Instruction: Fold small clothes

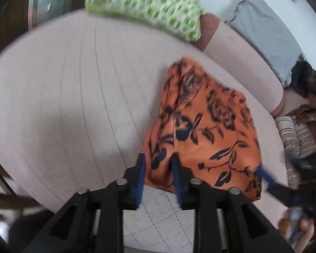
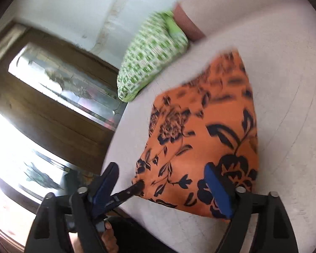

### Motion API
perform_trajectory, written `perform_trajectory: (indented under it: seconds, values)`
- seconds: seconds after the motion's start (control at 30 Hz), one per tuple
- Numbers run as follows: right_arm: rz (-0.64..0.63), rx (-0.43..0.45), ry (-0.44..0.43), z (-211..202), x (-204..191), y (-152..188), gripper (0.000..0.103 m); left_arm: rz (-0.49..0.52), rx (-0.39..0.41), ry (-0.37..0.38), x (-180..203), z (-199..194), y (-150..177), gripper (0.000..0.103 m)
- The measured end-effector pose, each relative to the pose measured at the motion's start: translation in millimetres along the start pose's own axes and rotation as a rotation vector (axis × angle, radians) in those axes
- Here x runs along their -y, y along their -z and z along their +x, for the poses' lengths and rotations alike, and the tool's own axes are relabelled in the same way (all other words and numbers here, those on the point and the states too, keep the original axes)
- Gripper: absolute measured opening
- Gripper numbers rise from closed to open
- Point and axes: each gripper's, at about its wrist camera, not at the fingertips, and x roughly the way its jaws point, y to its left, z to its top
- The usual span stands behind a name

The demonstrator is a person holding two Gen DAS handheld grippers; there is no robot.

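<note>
I work over a wide, pale quilted bed (image 1: 63, 88) that carries everything here. At its far edge lies a green-and-white patterned pillow (image 1: 145, 10), well apart from my work, and a grey cloth (image 1: 265, 31) lies over the far right side.

The task's thing is the orange garment with a dark floral print (image 1: 202, 126), lying on the bed near my edge, already doubled into a rough, slightly rumpled wedge. I judge it light, thin and limp: it will drape and slide over itself, so a layer can slip out of a fold if I drag it. Nothing about it is fragile. The best places to take hold look like the near hem corners, pinching all layers together.

My left gripper (image 1: 159, 164) hangs over the near left corner with its jaws partly spread; a ridge of cloth sits between them, but the pads do not seem to press on it. My right gripper (image 2: 164, 181) stands wide open over the near right part of the garment, holding nothing. Its right finger (image 2: 218, 189) sits over the print, and the left gripper's tip shows at the cloth's corner in the right wrist view.
</note>
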Motion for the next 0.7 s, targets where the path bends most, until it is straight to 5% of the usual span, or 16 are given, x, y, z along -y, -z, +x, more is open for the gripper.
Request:
perform_trajectory:
  seconds: [0.1, 0.2, 0.33, 0.43, 0.53, 0.63, 0.7]
  values:
    - [0.153, -0.054, -0.062, 14, 31, 4, 0.086, 0.131, 0.111, -0.040, 26, -29, -13, 0.046]
    - [0.150, -0.041, -0.108, 7, 28, 5, 0.086, 0.247, 0.150, -0.001, 63, -32, -25, 0.048]
    - [0.135, -0.034, -0.131, -6, 25, -1, 0.086, 0.322, 0.075, 0.079, 92, 17, -39, 0.049]
    - [0.122, 0.014, -0.123, -28, 31, -12, 0.086, 0.326, -0.047, -0.021, 79, 73, -37, 0.049]
    - [0.163, 0.055, -0.041, -46, 59, -20, 0.086, 0.329, -0.025, -0.023, 70, 79, -34, 0.050]
    - [0.313, -0.012, -0.046, -28, 100, -14, 0.085, 0.335, -0.019, -0.025, 71, 80, -33, 0.050]
    - [0.278, -0.053, -0.042, -16, 95, -12, 0.082, 0.320, -0.017, 0.006, 67, 80, -32, 0.050]
